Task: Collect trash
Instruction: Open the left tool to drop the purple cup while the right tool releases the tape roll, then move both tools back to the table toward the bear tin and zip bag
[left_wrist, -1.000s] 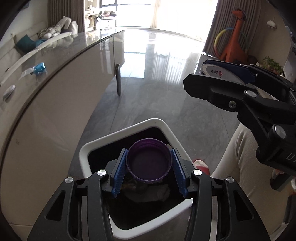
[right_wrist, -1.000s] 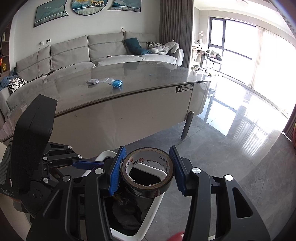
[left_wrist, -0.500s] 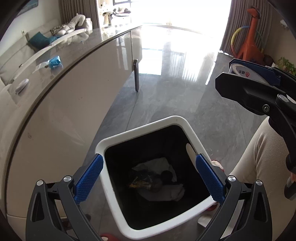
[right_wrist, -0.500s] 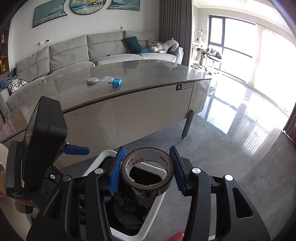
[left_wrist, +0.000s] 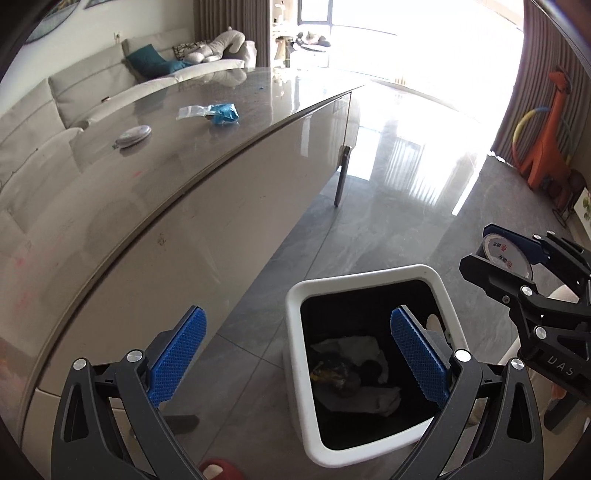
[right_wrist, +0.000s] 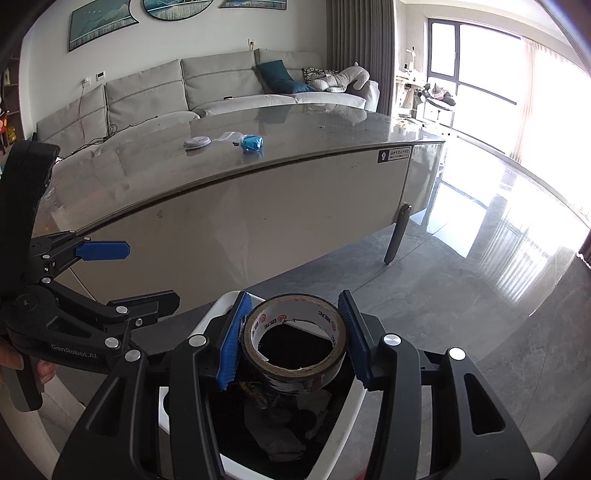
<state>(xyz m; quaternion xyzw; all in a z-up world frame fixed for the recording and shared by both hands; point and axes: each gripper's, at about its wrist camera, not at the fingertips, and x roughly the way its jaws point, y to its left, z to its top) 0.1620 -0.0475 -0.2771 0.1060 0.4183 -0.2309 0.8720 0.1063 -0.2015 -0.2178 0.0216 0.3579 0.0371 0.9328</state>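
Black tape roll (right_wrist: 295, 347) sits clamped in your right hand-held gripper (right_wrist: 293, 341) above the white bin (left_wrist: 295, 354); centre it over the opening, then release; your left hand-held gripper (left_wrist: 295, 354) hangs wide, empty

Black frames and blue, dot-textured pads are seen on the left claw (left_wrist: 297, 354) and right claw (right_wrist: 293, 336); a black tape roll (right_wrist: 295, 350) with a tan, red-printed core; a white-rimmed, black-lined bin (left_wrist: 369, 275); a glossy grey desk (left_wrist: 147, 177); a blue wrapper (left_wrist: 223, 113)
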